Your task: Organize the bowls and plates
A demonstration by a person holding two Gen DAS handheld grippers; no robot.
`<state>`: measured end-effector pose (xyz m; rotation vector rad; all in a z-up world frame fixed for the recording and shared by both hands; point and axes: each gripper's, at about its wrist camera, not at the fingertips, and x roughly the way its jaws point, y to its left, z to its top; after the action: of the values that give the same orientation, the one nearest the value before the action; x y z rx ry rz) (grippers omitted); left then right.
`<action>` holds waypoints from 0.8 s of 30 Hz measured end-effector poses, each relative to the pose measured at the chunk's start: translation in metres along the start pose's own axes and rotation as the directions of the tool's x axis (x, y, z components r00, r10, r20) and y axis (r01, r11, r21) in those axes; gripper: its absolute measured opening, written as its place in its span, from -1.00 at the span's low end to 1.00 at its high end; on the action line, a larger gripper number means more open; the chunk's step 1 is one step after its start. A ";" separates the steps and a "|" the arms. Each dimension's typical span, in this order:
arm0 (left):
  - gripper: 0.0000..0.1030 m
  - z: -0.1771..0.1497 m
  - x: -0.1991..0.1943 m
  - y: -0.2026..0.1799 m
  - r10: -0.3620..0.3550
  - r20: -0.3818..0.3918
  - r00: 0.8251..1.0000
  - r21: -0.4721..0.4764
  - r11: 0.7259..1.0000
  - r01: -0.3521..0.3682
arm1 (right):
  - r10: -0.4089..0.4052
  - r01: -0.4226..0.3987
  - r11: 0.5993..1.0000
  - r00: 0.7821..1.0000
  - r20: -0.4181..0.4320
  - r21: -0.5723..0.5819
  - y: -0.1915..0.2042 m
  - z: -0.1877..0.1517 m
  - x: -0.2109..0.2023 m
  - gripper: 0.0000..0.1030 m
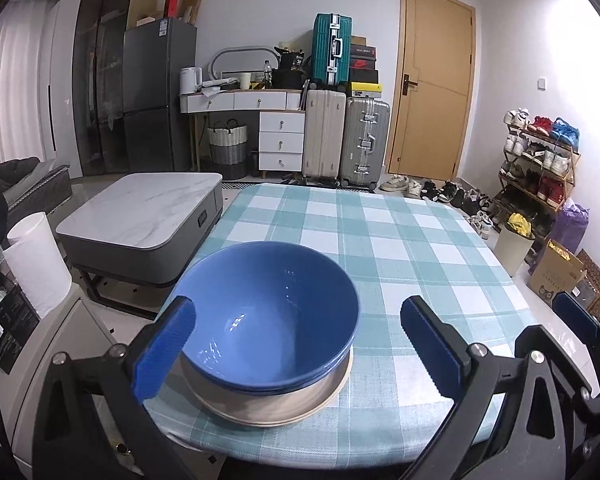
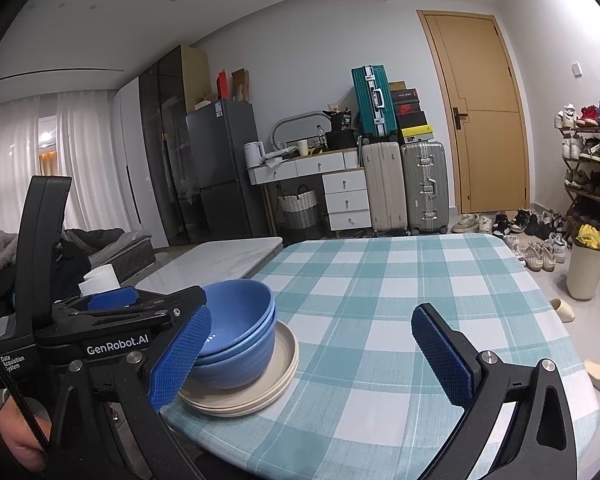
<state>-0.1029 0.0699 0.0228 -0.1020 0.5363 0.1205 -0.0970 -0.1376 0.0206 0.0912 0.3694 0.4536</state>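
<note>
I am holding the left claw (image 1: 296,344) spread wide and gripping nothing, its blue pads sitting on either side of the blue bowls (image 1: 268,316) at the near left corner of the surface (image 1: 400,240). The left pad is lying just beside the top bowl's rim, though I cannot tell whether it is touching; the right pad is standing clear of it.

I am keeping the right claw (image 2: 320,356) released too, empty, with only checked cloth showing between its pads. Its left pad is overlapping the bowls in the right wrist view, and the left device's black body is crowding that view's left edge, with part of a hand (image 2: 20,432) showing below it.

The bowls are nesting one inside another, upright, on the stack of beige plates (image 2: 256,392). From the right wrist view I am counting about three bowl rims, and the plates are looking like two or three; I cannot be sure. The whole pile is resting near the surface's front left edge.

Beyond it, the teal-and-white checked cloth is running bare to the far edge. To the left, a grey marble-topped coffee table (image 1: 140,216) is standing on the floor. Farther back, suitcases (image 1: 346,140) are lining the wall beside a white drawer unit (image 1: 281,140), a grey fridge (image 1: 156,92) is standing to their left, and a tan door (image 1: 432,88) is shut at right, with a shoe rack (image 1: 540,160) along the right wall.
</note>
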 end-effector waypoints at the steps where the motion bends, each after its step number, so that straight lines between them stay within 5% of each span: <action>1: 1.00 0.000 0.000 0.000 -0.001 -0.001 1.000 0.000 1.000 0.001 | -0.002 0.002 1.000 1.000 -0.003 0.002 0.000 0.001 0.000 0.98; 24: 1.00 -0.001 0.006 0.010 0.025 -0.038 0.999 0.002 1.000 -0.025 | -0.006 0.006 1.000 1.000 -0.022 0.025 -0.003 -0.001 0.000 0.98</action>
<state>-0.0992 0.0801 0.0181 -0.0966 0.5756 0.1432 -0.0966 -0.1405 0.0190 0.1093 0.3972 0.4444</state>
